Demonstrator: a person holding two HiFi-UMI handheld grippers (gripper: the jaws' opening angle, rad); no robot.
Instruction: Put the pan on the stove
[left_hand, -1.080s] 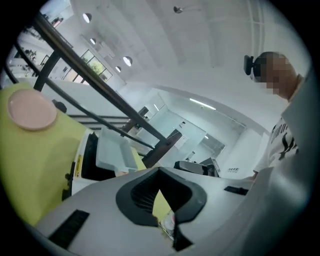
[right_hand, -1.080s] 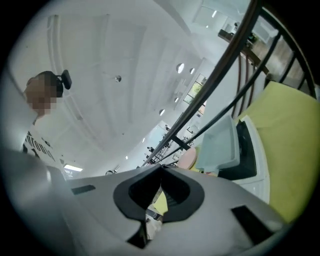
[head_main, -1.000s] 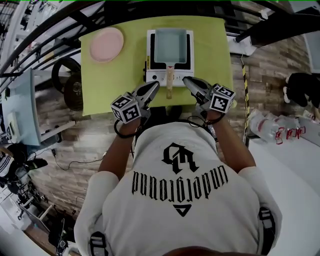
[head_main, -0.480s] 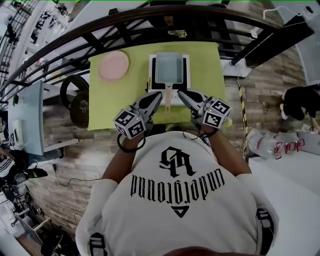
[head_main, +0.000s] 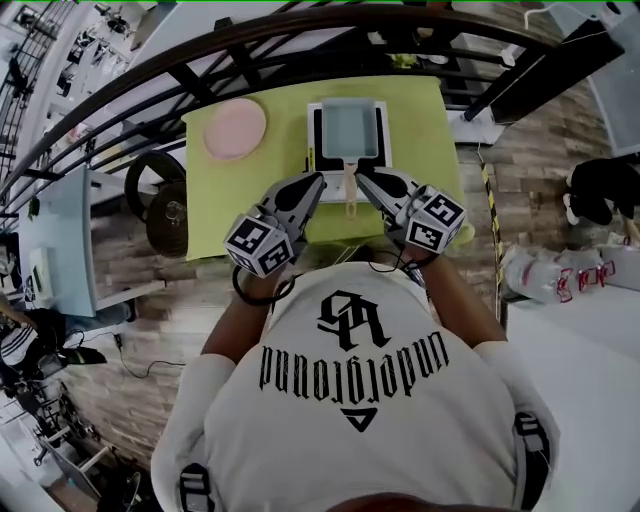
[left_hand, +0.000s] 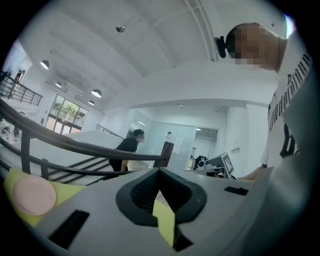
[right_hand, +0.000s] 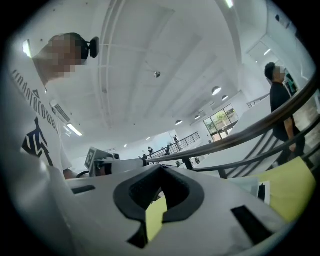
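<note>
In the head view a pale blue rectangular pan (head_main: 350, 131) sits on the white portable stove (head_main: 317, 135) at the back middle of the yellow-green table (head_main: 420, 120). Its wooden handle (head_main: 350, 190) points toward me. My left gripper (head_main: 318, 180) hangs just left of the handle and my right gripper (head_main: 362, 180) just right of it, both near the table's front edge. Both are shut with nothing between the jaws. In both gripper views the jaws meet tip to tip, tilted up toward the ceiling, left gripper (left_hand: 160, 171), right gripper (right_hand: 160, 167).
A pink plate (head_main: 235, 129) lies at the table's back left; it also shows as the pink plate (left_hand: 33, 196) in the left gripper view. A dark railing (head_main: 150, 70) curves behind the table. A round stool (head_main: 165, 200) stands left of the table.
The head view has shifted, so the table appears smaller and farther. Both grippers have drawn back a little from the stove and stay shut. The pan has not moved.
</note>
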